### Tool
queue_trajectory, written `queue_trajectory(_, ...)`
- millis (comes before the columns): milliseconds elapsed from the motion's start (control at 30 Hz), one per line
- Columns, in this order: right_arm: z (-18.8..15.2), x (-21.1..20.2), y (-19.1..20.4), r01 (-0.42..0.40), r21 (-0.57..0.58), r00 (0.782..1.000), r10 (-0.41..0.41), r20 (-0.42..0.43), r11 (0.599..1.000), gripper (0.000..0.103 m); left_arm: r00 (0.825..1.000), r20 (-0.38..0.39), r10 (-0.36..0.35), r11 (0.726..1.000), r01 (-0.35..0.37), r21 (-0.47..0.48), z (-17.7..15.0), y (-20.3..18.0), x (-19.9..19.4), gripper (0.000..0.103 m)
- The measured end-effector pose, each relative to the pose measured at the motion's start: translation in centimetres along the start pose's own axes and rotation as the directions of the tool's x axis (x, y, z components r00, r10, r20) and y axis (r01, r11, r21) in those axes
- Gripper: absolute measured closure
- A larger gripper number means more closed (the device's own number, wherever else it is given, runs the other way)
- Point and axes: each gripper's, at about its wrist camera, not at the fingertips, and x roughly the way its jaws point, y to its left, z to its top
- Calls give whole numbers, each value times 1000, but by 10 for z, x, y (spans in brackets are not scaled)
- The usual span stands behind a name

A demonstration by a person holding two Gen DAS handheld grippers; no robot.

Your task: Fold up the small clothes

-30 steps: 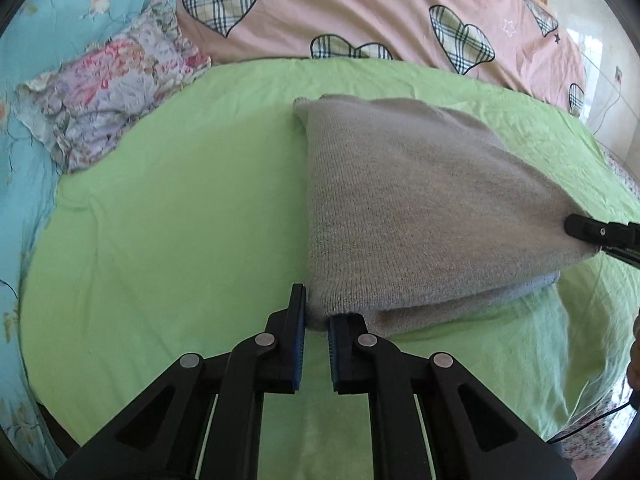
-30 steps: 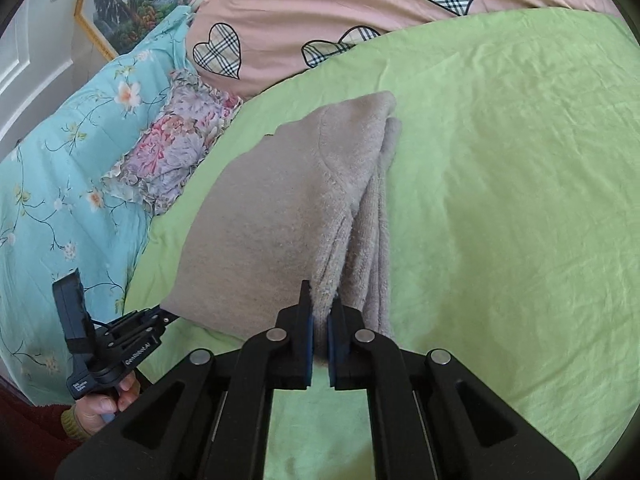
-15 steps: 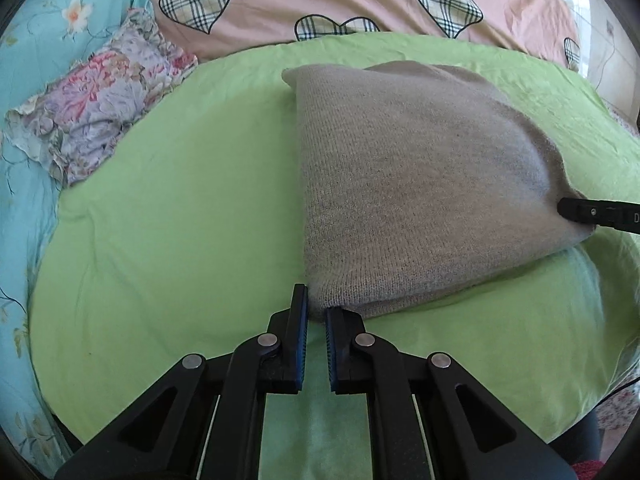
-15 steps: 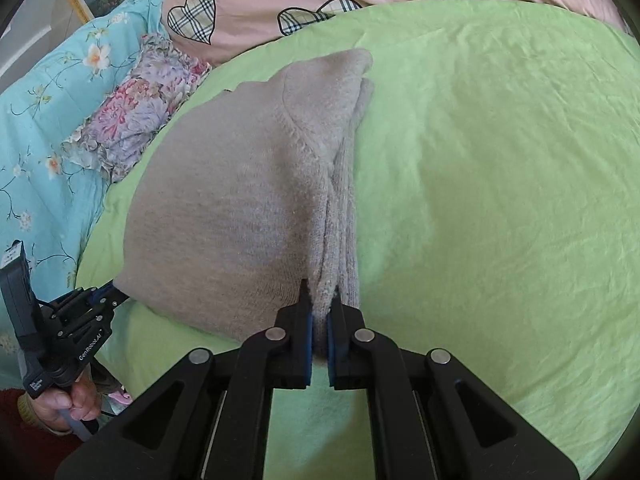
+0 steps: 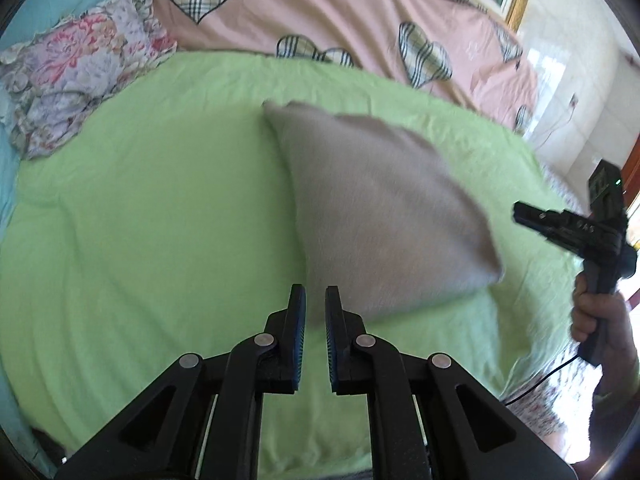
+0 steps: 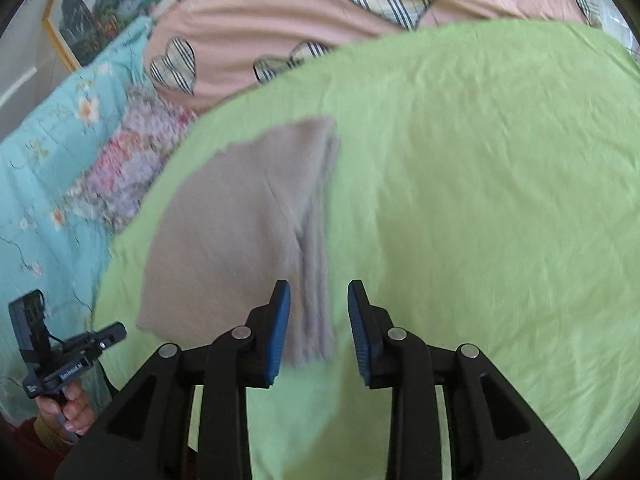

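A folded grey knit sweater (image 5: 380, 208) lies on the green sheet (image 5: 140, 220), blurred. My left gripper (image 5: 315, 300) has its jaws nearly together, and the sweater's near left corner shows in the narrow gap between the pads. In the right wrist view the left gripper (image 6: 120, 330) sits at that same corner. The jaws of my right gripper (image 6: 319, 292) are opening; the sweater's (image 6: 248, 216) layered edge lies between the blue pads without touching them. From the left wrist camera, the right gripper (image 5: 520, 214) hangs clear of the sweater's right corner, held by a hand (image 5: 592, 320).
A pink quilt with plaid hearts (image 5: 320, 12) lies across the back. A floral pillow (image 5: 80, 68) and a turquoise flowered cover (image 6: 40, 184) are on the left. A framed picture (image 6: 100, 12) hangs behind. A thin cable (image 5: 540, 380) trails under the right hand.
My right gripper's jaws have parted and let go of the sweater's edge, and it has drawn up and away. Both cameras have pulled back, so the sweater looks smaller. The left jaws stay together.
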Motion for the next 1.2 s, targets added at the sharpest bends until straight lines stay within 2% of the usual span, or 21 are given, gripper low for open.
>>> queue_trajectory(67,19,15,16,-28,-29,1000,29,7,999,72,999,12,-37,999,37,-20,15,-3,10,95)
queue_trajectory(167,30,51,35,-57,-72,998,54,-38,996,72,995,25,-100,995,101,-28,36,-9,30,94)
queue_trajectory(200,32,64,40,-55,-79,997,51,-59,995,72,992,8,-122,992,122,-18,40,-11,39,89)
queue_trajectory(233,32,73,41,-50,-83,996,44,-75,995,72,996,-20,-91,996,91,-9,41,-16,52,89)
queue_trajectory(267,32,82,39,-39,-92,996,31,-87,995,72,996,-61,-58,998,59,2,38,-16,65,94)
queue_trajectory(333,31,101,34,-5,-114,993,-9,-117,993,72,994,-103,-41,999,43,13,30,-13,82,93)
queue_trajectory(433,28,116,26,18,-152,991,-38,-132,988,75,995,-94,-42,999,44,13,17,-5,91,93)
queue_trajectory(567,31,116,20,19,-152,991,-39,-127,988,77,996,-88,-32,999,32,-7,16,-8,86,93)
queue_trajectory(667,25,100,28,13,-152,994,-29,-104,988,75,995,-87,-47,998,44,-42,14,-6,79,94)
queue_trajectory(800,3,65,44,3,-171,998,-15,-69,985,74,997,-74,-35,999,33,-25,3,-9,63,93)
queue_trajectory(900,-24,49,44,-9,-163,994,-9,-108,987,74,997,-74,-31,999,30,-12,-3,-10,59,93)
queue_trajectory(1067,-50,59,26,43,-159,984,-69,-165,986,74,996,-78,-31,999,30,-12,-13,-5,64,93)
queue_trajectory(1200,-49,69,24,62,-193,985,-92,-148,979,77,998,-61,24,999,-21,50,-16,-13,65,92)
